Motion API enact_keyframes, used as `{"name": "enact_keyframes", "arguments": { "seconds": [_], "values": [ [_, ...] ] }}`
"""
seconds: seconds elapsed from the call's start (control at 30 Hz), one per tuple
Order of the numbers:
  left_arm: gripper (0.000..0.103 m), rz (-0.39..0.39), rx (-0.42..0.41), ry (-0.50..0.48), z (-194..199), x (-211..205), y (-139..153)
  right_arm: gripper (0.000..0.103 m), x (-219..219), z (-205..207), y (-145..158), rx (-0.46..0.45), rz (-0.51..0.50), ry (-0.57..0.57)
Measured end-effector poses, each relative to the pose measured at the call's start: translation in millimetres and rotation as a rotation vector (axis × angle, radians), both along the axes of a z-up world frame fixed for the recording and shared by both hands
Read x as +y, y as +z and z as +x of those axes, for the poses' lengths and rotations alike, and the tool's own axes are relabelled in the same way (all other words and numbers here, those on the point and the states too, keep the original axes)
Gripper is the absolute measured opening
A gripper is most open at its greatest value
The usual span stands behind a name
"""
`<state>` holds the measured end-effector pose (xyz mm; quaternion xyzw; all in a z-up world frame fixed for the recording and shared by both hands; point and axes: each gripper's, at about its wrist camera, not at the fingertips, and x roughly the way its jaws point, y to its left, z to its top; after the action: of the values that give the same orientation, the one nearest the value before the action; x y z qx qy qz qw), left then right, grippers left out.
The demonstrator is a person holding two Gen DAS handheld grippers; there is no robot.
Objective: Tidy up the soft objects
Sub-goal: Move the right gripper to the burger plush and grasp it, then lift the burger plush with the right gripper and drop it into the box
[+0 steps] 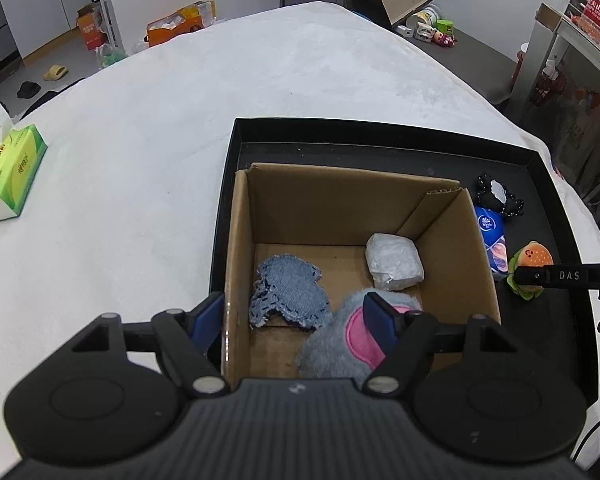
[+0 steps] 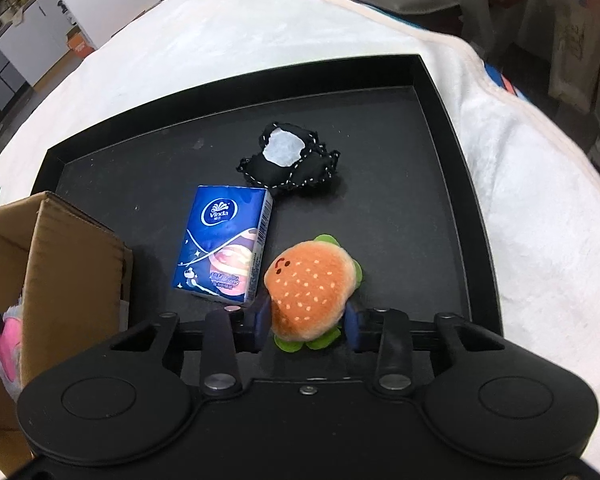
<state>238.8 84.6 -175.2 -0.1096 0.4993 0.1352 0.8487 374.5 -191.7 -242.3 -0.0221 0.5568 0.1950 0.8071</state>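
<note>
Right, we've got the burger plush (image 2: 312, 284) sitting on the black tray (image 2: 440, 152), and our right gripper (image 2: 306, 322) has its fingers either side of it, pressing in or about to; we can't tell if the squeeze is firm. By our reading this is the pick-up step: close, lift, then swing left over the cardboard box (image 1: 340, 200). In there already lie a denim piece (image 1: 288, 288), a white wrapped packet (image 1: 394, 262) and a grey-and-pink plush (image 1: 340, 340). Our left gripper (image 1: 296, 320) hovers over the box's near edge, fingers wide apart, holding nothing. Waiting on the tray are the blue tissue pack (image 2: 224, 248) and a black stitched pouch (image 2: 292, 160). The burger's underside is hidden, and the grey plush is cut off by the left gripper.
</note>
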Motion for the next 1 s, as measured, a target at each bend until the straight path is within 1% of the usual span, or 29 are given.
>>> {"name": "enact_keyframes", "arguments": {
  "seconds": [0.37, 0.63, 0.87, 1.0],
  "values": [
    [0.073, -0.032, -0.022, -0.004, -6.9, 5.0, 4.3, 0.034, 4.4, -8.4, 24.4, -0.032, -0.004, 0.018],
    [0.073, -0.07, -0.027, -0.008, -17.5, 10.2, 5.3, 0.034, 19.0, -15.6, 59.3, -0.081, 0.027, 0.047],
    [0.073, -0.087, -0.031, 0.007, -28.9, 19.5, 4.6, 0.034, 41.6, -25.8, 91.4, -0.133, 0.077, 0.09],
    [0.073, -0.103, -0.037, 0.0, -33.7, 22.3, 3.2, 0.034, 56.3, -33.5, 103.8, -0.152, 0.102, 0.121]
  ]
}}
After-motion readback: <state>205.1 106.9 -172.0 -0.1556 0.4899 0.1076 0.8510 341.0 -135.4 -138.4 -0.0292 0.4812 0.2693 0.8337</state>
